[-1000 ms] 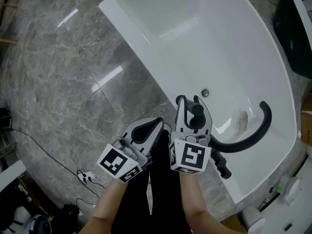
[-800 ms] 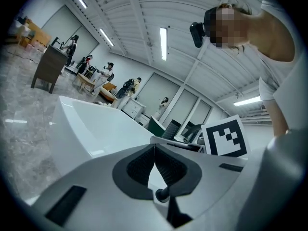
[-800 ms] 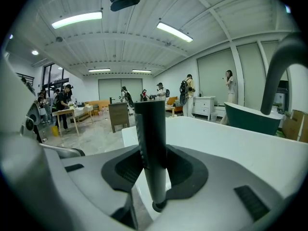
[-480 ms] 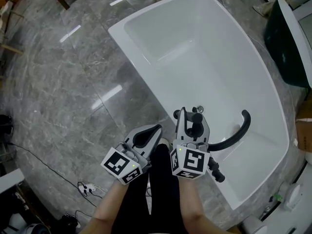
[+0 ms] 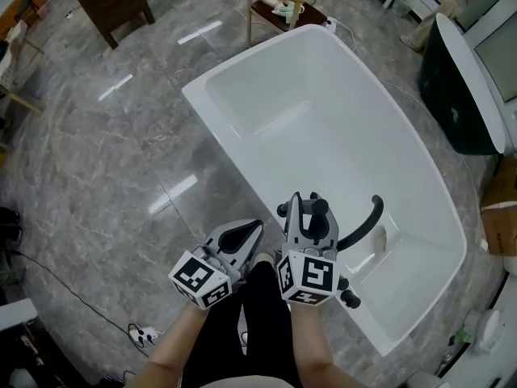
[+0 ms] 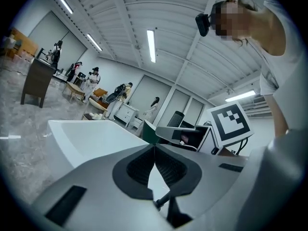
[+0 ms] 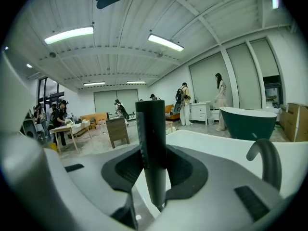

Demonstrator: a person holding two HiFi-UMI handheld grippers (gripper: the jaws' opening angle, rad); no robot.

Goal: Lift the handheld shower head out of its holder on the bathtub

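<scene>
Right gripper view is showing the right hand-held gripper clamping the matte black cylindrical shower head upright. Left hand-held gripper is sitting closed, empty. Handle tip is apparently hanging free above the white oval bathtub. Lift judged nearly complete; next, carrying it clear, grip firm.

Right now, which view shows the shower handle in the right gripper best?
The right gripper view: the black shower handle stands upright, clamped between the pads of the right gripper. The head view shows only its top end poking past the gripper. In the left gripper view I can't pick it out clearly.
</scene>
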